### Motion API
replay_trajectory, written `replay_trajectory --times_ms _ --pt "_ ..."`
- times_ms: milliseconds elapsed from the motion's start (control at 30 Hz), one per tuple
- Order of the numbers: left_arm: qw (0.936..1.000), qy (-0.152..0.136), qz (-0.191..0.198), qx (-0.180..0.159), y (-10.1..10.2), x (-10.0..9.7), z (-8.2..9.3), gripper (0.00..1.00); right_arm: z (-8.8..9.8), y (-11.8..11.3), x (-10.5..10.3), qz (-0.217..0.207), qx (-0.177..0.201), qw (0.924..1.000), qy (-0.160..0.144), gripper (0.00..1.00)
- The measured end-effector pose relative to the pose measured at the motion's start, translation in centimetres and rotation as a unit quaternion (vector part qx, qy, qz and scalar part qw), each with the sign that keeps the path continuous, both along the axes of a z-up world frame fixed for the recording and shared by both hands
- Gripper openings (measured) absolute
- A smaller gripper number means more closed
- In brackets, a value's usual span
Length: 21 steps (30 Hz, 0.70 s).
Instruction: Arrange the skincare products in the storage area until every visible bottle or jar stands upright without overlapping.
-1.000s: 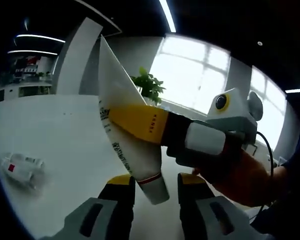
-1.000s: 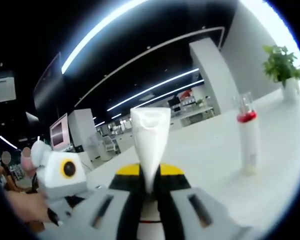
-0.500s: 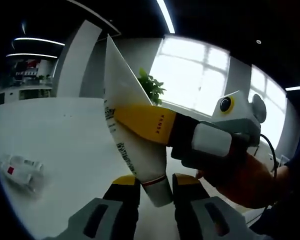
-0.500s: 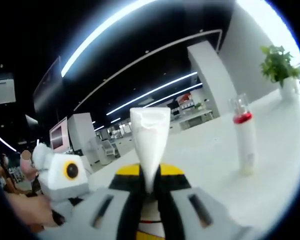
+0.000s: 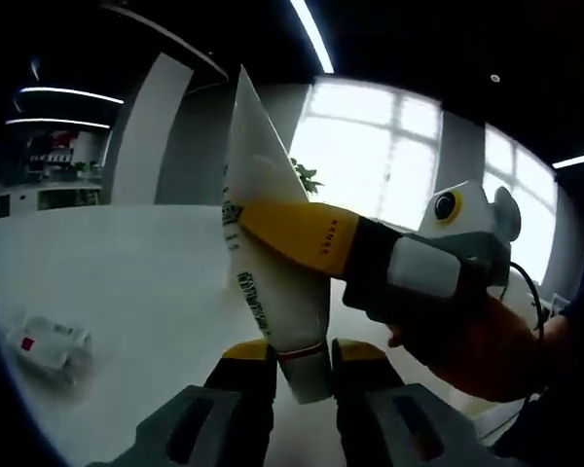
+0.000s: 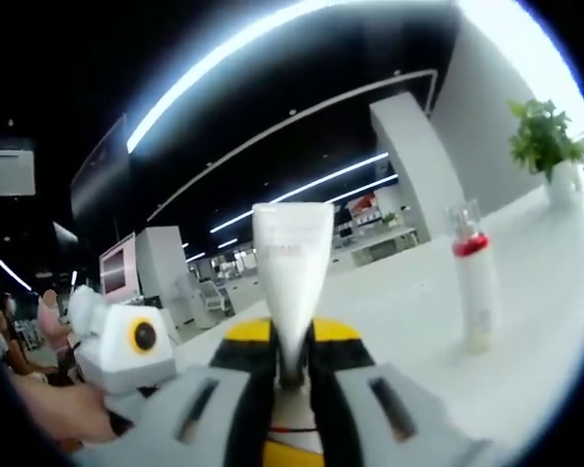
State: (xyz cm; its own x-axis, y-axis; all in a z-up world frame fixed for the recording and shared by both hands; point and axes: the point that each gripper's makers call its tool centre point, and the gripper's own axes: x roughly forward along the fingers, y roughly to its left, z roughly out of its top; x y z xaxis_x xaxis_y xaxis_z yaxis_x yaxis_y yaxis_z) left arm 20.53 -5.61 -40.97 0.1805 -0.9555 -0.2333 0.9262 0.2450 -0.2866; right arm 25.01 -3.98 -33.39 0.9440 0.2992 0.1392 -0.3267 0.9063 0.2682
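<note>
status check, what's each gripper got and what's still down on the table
Right gripper shut on white tube. Left gripper closing at its cap. Small bottle lying flat. Red-collared bottle upright.

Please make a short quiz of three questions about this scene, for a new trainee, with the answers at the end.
1. True or false: the white tube is held by both grippers at once.
2. The bottle with the red collar on the white table is: A) lying flat, B) standing upright, C) held in a gripper.
3. Fill in: the small product with a red label in the left gripper view is ____ on the table.

Key: 1. True: the right gripper clamps the tube's body, the left gripper its cap end. 2. B. 3. lying
</note>
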Motion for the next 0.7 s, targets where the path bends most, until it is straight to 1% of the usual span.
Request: replay_trajectory --times_ms 200,300,433,700 --pt "0.9999 -0.011 0.001 0.001 0.1 0.3 0.1 0.21 0.3 -0.1 -0.2 -0.002 -0.005 1.0000 -0.004 0.11" --pt "0.9996 -0.027 0.004 0.002 0.2 0.4 0.4 0.20 0.6 -0.1 -0.3 0.001 -0.006 1.0000 -0.008 0.11" --pt "0.9990 -0.043 0.006 -0.004 0.3 0.4 0.8 0.20 1.2 0.1 -0.5 0.002 -0.015 0.9998 -0.012 0.12" --pt "0.9977 -0.068 0.009 -0.006 0.3 0.4 1.3 0.20 1.8 0.2 -0.5 0.004 -0.018 0.9997 -0.016 0.15"
